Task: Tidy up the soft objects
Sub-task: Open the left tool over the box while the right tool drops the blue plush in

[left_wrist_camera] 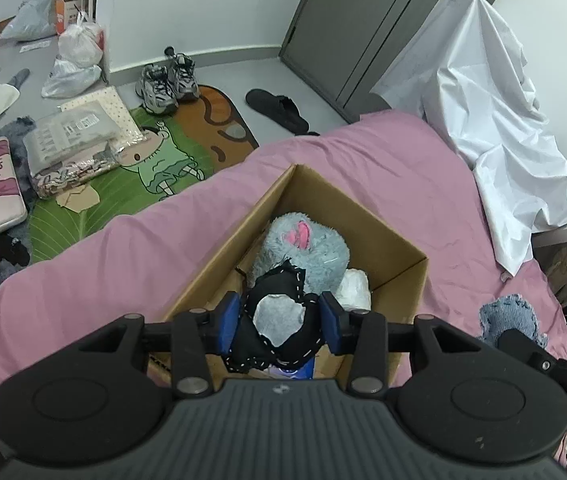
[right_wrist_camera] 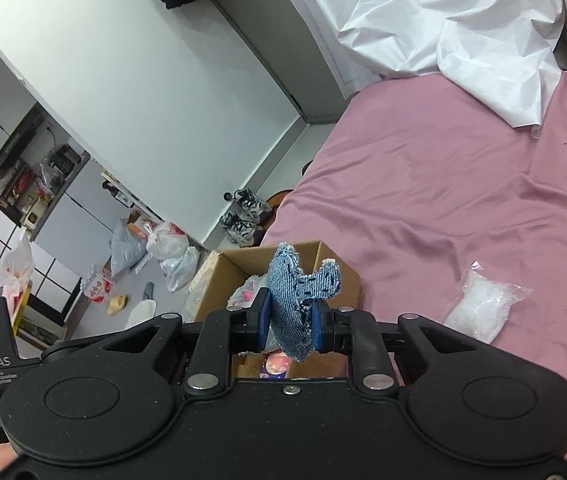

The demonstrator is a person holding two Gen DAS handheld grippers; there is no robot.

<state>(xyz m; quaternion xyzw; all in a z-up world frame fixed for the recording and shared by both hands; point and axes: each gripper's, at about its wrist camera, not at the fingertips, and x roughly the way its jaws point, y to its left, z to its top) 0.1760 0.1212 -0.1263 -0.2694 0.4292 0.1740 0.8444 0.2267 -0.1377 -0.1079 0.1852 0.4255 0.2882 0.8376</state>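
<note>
My left gripper (left_wrist_camera: 279, 320) is shut on a black stitched soft toy with a grey patch (left_wrist_camera: 279, 316) and holds it over an open cardboard box (left_wrist_camera: 399, 240) on the pink bed. In the box lie a fluffy grey plush with pink ears (left_wrist_camera: 303, 244) and a white soft item (left_wrist_camera: 355, 288). My right gripper (right_wrist_camera: 288, 320) is shut on a blue denim soft toy (right_wrist_camera: 297, 292) just above the near side of the same box (right_wrist_camera: 231, 268). That denim toy and the right gripper also show at the right edge of the left wrist view (left_wrist_camera: 507, 316).
A clear plastic bag of white stuffing (right_wrist_camera: 479, 308) lies on the pink sheet (right_wrist_camera: 443, 180) right of the box. A white sheet (left_wrist_camera: 491, 112) drapes over the far bed corner. The floor left of the bed holds shoes (left_wrist_camera: 167, 80), bags and a cartoon mat (left_wrist_camera: 143, 168).
</note>
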